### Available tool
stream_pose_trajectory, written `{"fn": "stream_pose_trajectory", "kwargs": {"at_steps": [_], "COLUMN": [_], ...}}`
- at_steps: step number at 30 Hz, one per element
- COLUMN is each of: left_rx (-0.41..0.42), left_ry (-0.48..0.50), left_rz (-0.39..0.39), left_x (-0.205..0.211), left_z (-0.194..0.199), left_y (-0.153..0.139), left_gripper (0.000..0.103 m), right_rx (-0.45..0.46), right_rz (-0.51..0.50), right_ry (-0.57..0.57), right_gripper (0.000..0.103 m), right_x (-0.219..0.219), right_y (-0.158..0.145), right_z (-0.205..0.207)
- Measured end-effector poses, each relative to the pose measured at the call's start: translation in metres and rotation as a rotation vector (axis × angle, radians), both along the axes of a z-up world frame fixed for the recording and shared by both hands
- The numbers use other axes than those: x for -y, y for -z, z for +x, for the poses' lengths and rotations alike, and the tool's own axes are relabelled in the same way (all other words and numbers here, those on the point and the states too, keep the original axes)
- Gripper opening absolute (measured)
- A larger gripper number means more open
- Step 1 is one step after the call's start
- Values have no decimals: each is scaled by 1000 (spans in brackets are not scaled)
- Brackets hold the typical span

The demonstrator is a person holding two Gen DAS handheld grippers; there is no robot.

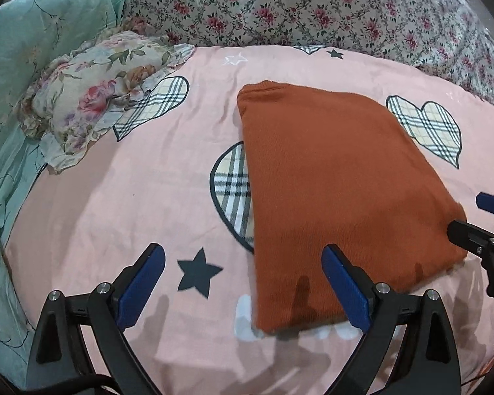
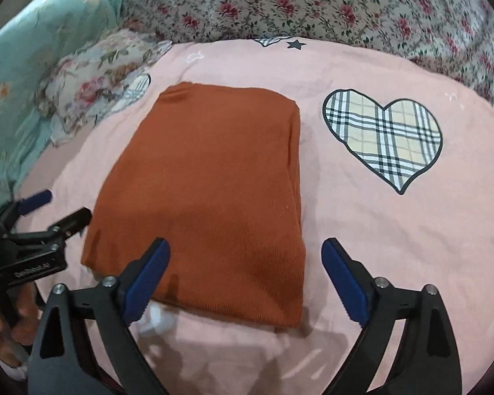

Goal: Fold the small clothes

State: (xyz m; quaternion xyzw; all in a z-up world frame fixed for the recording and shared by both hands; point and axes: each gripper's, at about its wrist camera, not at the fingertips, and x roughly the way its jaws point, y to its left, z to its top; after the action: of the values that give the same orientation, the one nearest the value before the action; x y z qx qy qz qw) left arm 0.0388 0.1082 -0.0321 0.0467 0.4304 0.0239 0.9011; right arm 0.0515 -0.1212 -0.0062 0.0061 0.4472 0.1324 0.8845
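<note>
Nearest the lens, the left gripper [image 1: 243,263], black-framed with blue finger pads, stands with its jaws spread wide and holding nothing; its right pad [image 1: 344,288] overlaps the near edge of the rust-orange knitted garment [image 1: 329,191], while its left pad lies over bare sheet beside a dark printed star [image 1: 197,271]. The right gripper [image 2: 245,261], of the same build, is likewise wide apart and empty, its left pad [image 2: 146,283] over the garment's near edge and its right pad over open sheet. The garment lies folded into a flat, roughly rectangular packet in the middle of the pink bedsheet [image 2: 362,230], which is printed with plaid hearts and stars; one plaid heart [image 2: 383,140] lies well to the garment's right, and another is partly covered by its left edge. A frilled floral pillow [image 1: 92,98] rests at the far left of the sheet, a mint-green floral cover [image 1: 33,33] beyond it, and a white quilt with small red flowers [image 1: 296,3] is heaped along the far side.
</note>
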Motion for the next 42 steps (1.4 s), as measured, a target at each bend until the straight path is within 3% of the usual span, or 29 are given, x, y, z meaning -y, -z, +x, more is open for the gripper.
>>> {"fn": "stream_pose_trajectory", "kwargs": {"at_steps": [13, 23, 42], "left_rx": [4, 10, 23], "left_ry": [-11, 9, 51], "left_rz": [2, 11, 21], "left_x": [-6, 3, 23], "left_z": [-12, -4, 18], "left_y": [2, -3, -8], "left_gripper": [97, 97, 97], "right_rx": [27, 30, 15], "right_rz": [-110, -85, 54], "right_ry": [-22, -4, 34], "right_gripper": [96, 96, 96], "right_x": [-15, -7, 18], "right_y": [-1, -3, -8], "right_z": [-10, -6, 15]}}
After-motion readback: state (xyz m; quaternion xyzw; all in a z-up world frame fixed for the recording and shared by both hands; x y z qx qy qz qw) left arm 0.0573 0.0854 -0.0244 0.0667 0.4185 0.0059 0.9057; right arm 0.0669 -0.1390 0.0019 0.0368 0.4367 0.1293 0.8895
